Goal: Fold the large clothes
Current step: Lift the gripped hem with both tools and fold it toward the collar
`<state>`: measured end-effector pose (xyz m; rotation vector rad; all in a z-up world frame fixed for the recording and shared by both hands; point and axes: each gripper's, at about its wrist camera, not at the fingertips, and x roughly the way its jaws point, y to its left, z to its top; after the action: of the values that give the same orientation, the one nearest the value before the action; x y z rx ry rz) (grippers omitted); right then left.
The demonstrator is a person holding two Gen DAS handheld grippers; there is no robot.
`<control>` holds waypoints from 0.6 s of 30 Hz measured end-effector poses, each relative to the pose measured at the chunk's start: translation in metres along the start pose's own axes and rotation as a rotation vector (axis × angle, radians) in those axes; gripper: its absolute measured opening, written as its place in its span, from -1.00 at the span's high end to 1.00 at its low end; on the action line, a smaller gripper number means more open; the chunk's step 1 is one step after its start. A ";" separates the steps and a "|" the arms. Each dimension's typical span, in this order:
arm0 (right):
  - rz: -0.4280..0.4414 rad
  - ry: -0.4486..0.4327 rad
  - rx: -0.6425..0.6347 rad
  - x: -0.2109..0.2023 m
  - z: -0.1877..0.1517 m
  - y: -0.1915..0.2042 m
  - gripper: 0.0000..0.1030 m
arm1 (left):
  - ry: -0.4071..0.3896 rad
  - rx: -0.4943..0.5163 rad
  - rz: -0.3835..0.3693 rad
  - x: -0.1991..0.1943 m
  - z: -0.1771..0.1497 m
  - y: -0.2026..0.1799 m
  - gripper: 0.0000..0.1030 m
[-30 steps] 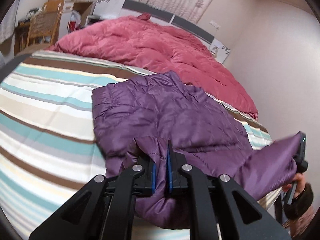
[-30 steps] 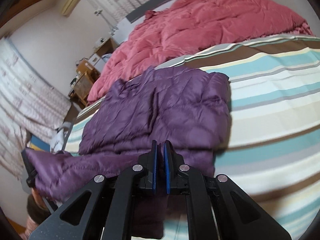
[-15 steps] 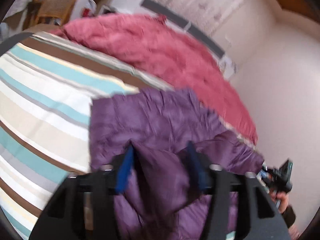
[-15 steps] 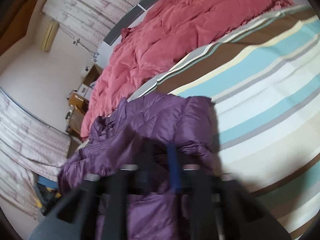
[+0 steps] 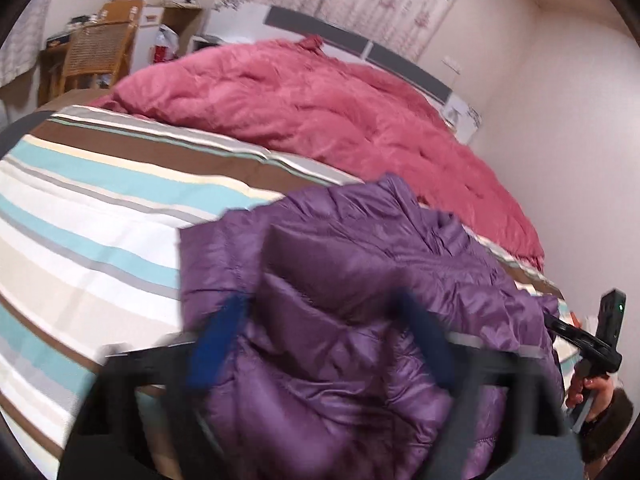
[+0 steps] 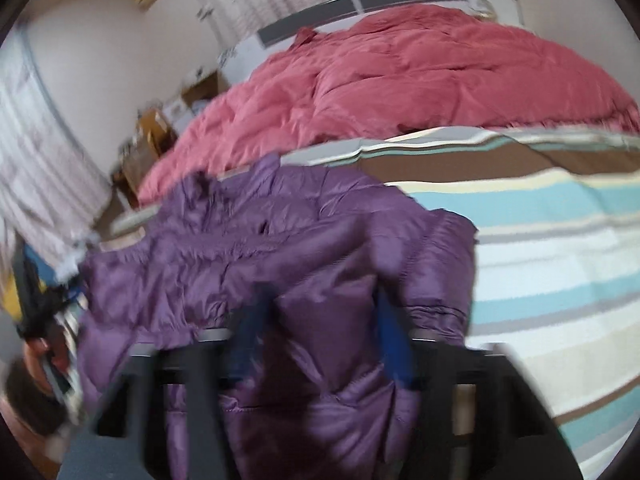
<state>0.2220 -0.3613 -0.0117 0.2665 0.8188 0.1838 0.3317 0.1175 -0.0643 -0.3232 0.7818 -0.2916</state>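
Note:
A purple quilted jacket (image 5: 360, 280) lies on the striped bedcover (image 5: 92, 216), its near parts folded over its body. My left gripper (image 5: 320, 344) hovers over the near fold. Its jaws stand apart and are closing, with jacket fabric between the blue pads (image 5: 216, 344) and no visible pinch. My right gripper (image 6: 324, 336) is over the other side of the jacket (image 6: 280, 248), jaws likewise apart and closing with fabric between them. The right gripper (image 5: 604, 340) also shows at the right edge of the left wrist view, in a hand. Both views are motion-blurred.
A pink duvet (image 5: 320, 108) is heaped across the far half of the bed, before a grey headboard (image 5: 360, 46). A wooden chair (image 5: 96, 52) and cluttered shelves stand at the far left. A wall (image 5: 560, 140) runs close along the bed's right side.
Both grippers were shut on jacket fabric a second ago. They have since let go and moved forward and down, and the held-out sleeve now lies on the jacket's body.

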 end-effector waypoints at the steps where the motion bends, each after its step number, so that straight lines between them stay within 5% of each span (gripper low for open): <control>1: -0.018 0.002 -0.034 -0.001 -0.001 0.006 0.58 | 0.021 0.000 0.019 0.002 0.000 -0.003 0.54; 4: -0.029 -0.020 -0.061 -0.014 0.004 0.013 0.66 | 0.006 0.008 0.010 -0.010 0.001 -0.009 0.75; 11: -0.021 -0.074 -0.039 -0.047 0.038 0.014 0.75 | -0.092 0.035 -0.001 -0.052 0.035 -0.023 0.80; 18: -0.071 -0.089 0.019 -0.020 0.072 0.011 0.75 | -0.097 -0.005 0.104 -0.013 0.065 -0.029 0.80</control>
<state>0.2617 -0.3677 0.0524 0.2612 0.7405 0.0965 0.3661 0.1071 -0.0017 -0.2980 0.7010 -0.1750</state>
